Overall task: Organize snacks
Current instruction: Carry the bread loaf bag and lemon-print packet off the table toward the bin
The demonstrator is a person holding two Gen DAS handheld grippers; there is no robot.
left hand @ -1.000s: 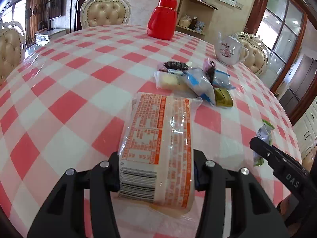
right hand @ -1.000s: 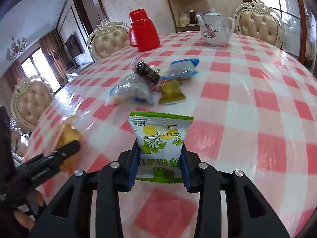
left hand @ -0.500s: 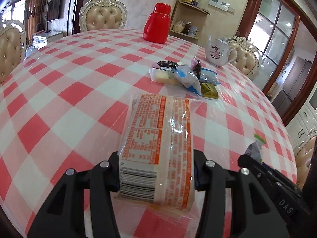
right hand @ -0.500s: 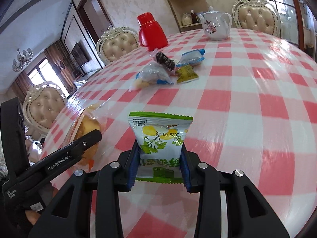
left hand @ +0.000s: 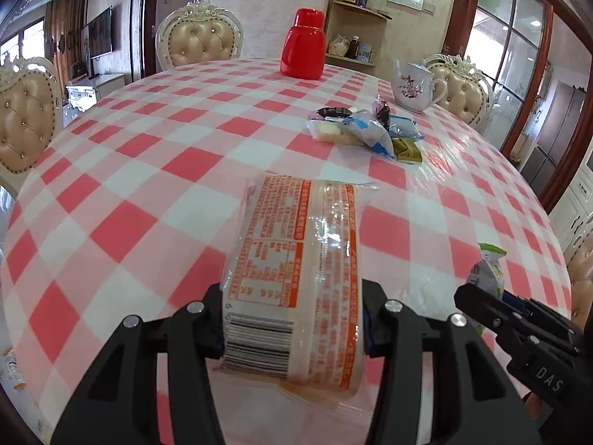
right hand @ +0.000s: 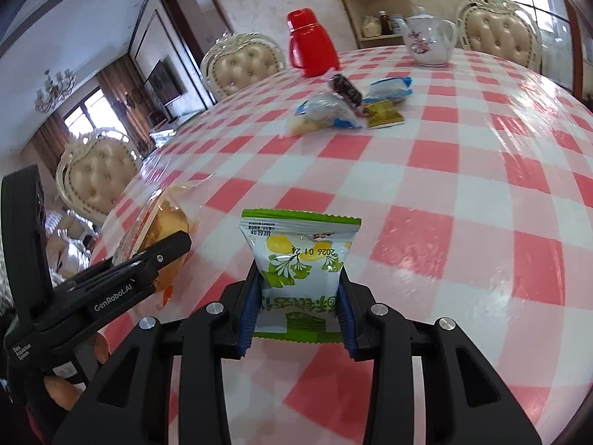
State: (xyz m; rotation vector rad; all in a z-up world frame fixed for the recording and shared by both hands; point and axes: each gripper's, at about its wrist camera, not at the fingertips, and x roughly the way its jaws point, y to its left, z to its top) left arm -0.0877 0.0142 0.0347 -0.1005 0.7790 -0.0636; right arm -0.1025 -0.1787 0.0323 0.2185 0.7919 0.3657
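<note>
My left gripper [left hand: 292, 328] is shut on a clear bread packet with orange print [left hand: 296, 278], held above the near part of the checked table. The same packet [right hand: 163, 230] shows at the left of the right wrist view, with the left gripper [right hand: 163, 250] around it. My right gripper [right hand: 298, 315] is shut on a small green and white snack pouch [right hand: 300, 259], upright between the blue pads. That pouch [left hand: 487, 270] peeks out at the right of the left wrist view. A pile of several wrapped snacks [left hand: 367, 129] [right hand: 344, 105] lies further in on the table.
A red thermos [left hand: 304, 50] [right hand: 311, 42] and a white floral teapot [left hand: 413, 87] [right hand: 430, 39] stand at the far side of the round table [left hand: 148, 170]. Cream tufted chairs [left hand: 200, 37] ring it. A hand [right hand: 59, 389] holds the left gripper's handle.
Both grippers have drawn back toward the near edge of the table with their packets still held; the snack pile, thermos and teapot look farther away. Neither grip has changed.
</note>
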